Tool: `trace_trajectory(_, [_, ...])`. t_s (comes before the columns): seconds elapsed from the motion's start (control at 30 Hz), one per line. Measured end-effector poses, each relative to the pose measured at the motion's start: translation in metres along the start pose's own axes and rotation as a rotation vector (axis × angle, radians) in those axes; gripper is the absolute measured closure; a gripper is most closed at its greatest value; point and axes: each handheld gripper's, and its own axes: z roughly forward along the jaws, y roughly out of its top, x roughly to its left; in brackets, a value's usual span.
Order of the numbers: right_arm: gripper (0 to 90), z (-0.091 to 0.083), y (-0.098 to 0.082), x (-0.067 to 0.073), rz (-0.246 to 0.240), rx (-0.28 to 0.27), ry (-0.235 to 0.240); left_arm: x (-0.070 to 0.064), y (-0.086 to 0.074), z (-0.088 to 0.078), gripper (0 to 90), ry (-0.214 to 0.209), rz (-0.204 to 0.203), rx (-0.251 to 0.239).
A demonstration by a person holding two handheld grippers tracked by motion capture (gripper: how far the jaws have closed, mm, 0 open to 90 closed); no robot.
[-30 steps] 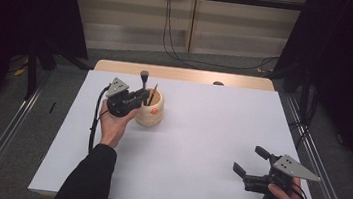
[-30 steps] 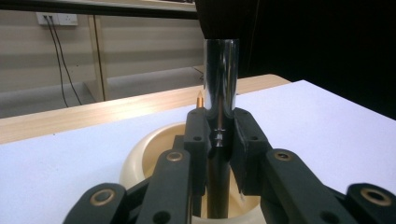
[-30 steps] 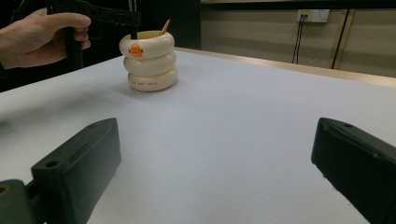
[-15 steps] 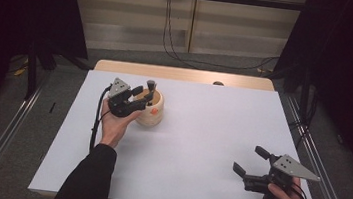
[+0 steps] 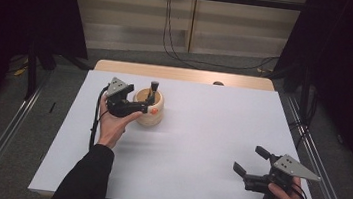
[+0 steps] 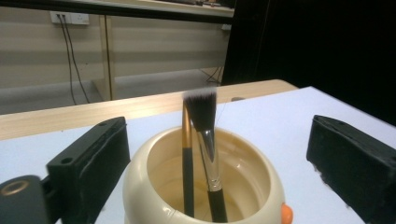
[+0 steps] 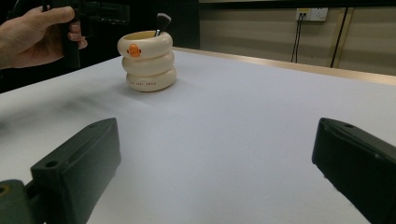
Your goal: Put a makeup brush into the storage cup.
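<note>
My left gripper [image 5: 139, 107] jaws have just been opening, nothing clamped; brush [image 6: 205, 140] now stands free in cream holder [image 6: 205, 196], drop looks done. Right gripper [image 5: 252, 163] idle, jaws apart.

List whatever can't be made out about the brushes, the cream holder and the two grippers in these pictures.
- Brush handles' lower ends: left gripper view, cut off by the bottom edge.
- Print on the cream holder: right gripper view, too small to read.
- Second brush tip: left gripper view, behind the first brush's bristles.
- Left gripper fingers: high view, dark and small against the holder.
- Right gripper: open, nothing unclear.
</note>
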Motion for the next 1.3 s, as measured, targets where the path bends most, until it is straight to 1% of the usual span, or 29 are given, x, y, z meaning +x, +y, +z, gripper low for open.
trace_trajectory(0.03, [0.6, 0.0, 0.0, 0.0, 0.0, 0.0, 0.003, 0.0, 0.0, -0.001, 2.7, -0.01, 0.001, -0.01])
trace_trajectory(0.1, [0.5, 0.001, 0.0, 0.0, 0.016, -0.007, 0.001, -0.002, 0.001, -0.001, 1.7, -0.015, 0.029, -0.012])
trace_trajectory(0.13, [0.4, 0.001, 0.0, 0.0, 0.012, -0.001, 0.002, -0.003, 0.001, -0.001, 1.7, -0.013, 0.035, -0.01])
trace_trajectory(0.2, [0.4, 0.001, 0.0, -0.001, 0.007, 0.002, 0.009, -0.002, 0.001, -0.002, 1.7, -0.01, 0.027, 0.003])
trace_trajectory(0.27, [0.5, 0.001, 0.0, -0.003, 0.004, 0.005, 0.009, -0.002, 0.001, -0.003, 1.7, -0.022, 0.03, 0.009])
trace_trajectory(0.33, [0.4, 0.001, 0.001, -0.002, 0.017, -0.001, 0.006, -0.002, 0.002, -0.005, 1.7, -0.019, 0.036, 0.01])
trace_trajectory(0.37, [0.4, 0.001, 0.001, -0.002, 0.022, -0.002, 0.006, -0.002, 0.003, -0.006, 1.7, -0.018, 0.028, 0.012])
trace_trajectory(0.4, [0.2, 0.001, 0.001, -0.002, 0.015, 0.001, 0.006, -0.002, 0.003, -0.007, 1.6, -0.023, 0.023, 0.01])
trace_trajectory(0.47, [0.0, 0.001, 0.001, -0.002, 0.016, 0.001, 0.005, -0.003, 0.003, -0.009, 1.6, -0.019, 0.021, 0.02])
trace_trajectory(0.53, [0.0, 0.0, 0.001, -0.003, 0.025, -0.003, -0.002, -0.004, 0.003, -0.012, 1.6, -0.045, 0.007, 0.03])
trace_trajectory(0.6, [0.0, -0.001, 0.001, -0.002, 0.033, -0.005, -0.007, -0.006, 0.003, -0.015, 1.6, -0.045, 0.004, 0.016])
trace_trajectory(0.63, [0.0, -0.001, 0.001, -0.003, 0.022, -0.001, -0.005, -0.009, 0.003, -0.016, 1.6, -0.049, 0.012, 0.015])
trace_trajectory(0.67, [0.0, -0.002, 0.001, -0.003, 0.026, -0.004, -0.011, -0.01, 0.003, -0.017, 1.6, -0.04, 0.03, 0.017])
trace_trajectory(0.7, [0.0, -0.002, 0.002, -0.003, 0.031, -0.005, -0.014, -0.011, 0.004, -0.019, 1.6, -0.035, 0.032, 0.012])
trace_trajectory(0.73, [0.0, -0.002, 0.001, -0.003, 0.021, 0.0, -0.013, -0.012, 0.004, -0.02, 1.6, -0.043, 0.037, 0.009])
trace_trajectory(0.77, [0.0, -0.002, 0.002, -0.002, 0.027, -0.003, -0.015, -0.014, 0.005, -0.022, 1.6, -0.047, 0.034, 0.007])
trace_trajectory(0.83, [0.0, -0.002, 0.002, 0.0, 0.025, -0.001, -0.016, -0.016, 0.007, -0.026, 1.6, -0.046, 0.054, 0.004])
trace_trajectory(0.9, [0.0, -0.003, 0.002, 0.0, 0.027, 0.003, -0.015, -0.019, 0.009, -0.03, 1.6, -0.042, 0.066, -0.009])
trace_trajectory(0.93, [0.0, -0.003, 0.002, 0.0, 0.024, 0.006, -0.015, -0.02, 0.009, -0.032, 1.6, -0.049, 0.06, -0.016])
trace_trajectory(1.0, [0.0, -0.002, 0.002, 0.0, 0.026, 0.001, -0.02, -0.021, 0.011, -0.037, 1.6, -0.036, 0.074, -0.018])
trace_trajectory(1.03, [0.0, -0.002, 0.002, 0.0, 0.023, -0.001, -0.017, -0.022, 0.012, -0.039, 1.5, -0.036, 0.066, -0.024])
trace_trajectory(1.07, [0.0, -0.002, 0.002, 0.0, 0.022, 0.001, -0.021, -0.022, 0.012, -0.041, 1.3, -0.05, 0.068, -0.026])
trace_trajectory(1.1, [0.0, -0.002, 0.002, 0.0, 0.023, 0.001, -0.018, -0.022, 0.012, -0.043, 1.3, -0.056, 0.06, -0.028])
trace_trajectory(1.13, [0.0, -0.002, 0.002, 0.0, 0.019, 0.0, -0.015, -0.023, 0.013, -0.044, 1.3, -0.054, 0.067, -0.027])
trace_trajectory(1.17, [0.0, -0.003, 0.002, 0.0, 0.02, 0.003, -0.017, -0.024, 0.013, -0.046, 1.2, -0.046, 0.062, -0.03])
trace_trajectory(1.2, [0.0, -0.003, 0.002, 0.0, 0.019, 0.001, -0.021, -0.024, 0.013, -0.048, 1.3, -0.049, 0.072, -0.029])
trace_trajectory(1.23, [0.0, -0.003, 0.002, -0.001, 0.017, 0.0, -0.019, -0.025, 0.013, -0.049, 1.3, -0.054, 0.063, -0.034])
trace_trajectory(1.27, [0.0, -0.003, 0.002, -0.001, 0.017, 0.001, -0.021, -0.026, 0.013, -0.051, 1.3, -0.054, 0.062, -0.033])
trace_trajectory(1.3, [0.0, -0.003, 0.002, 0.0, 0.02, -0.002, -0.021, -0.026, 0.012, -0.052, 1.3, -0.064, 0.066, -0.031])
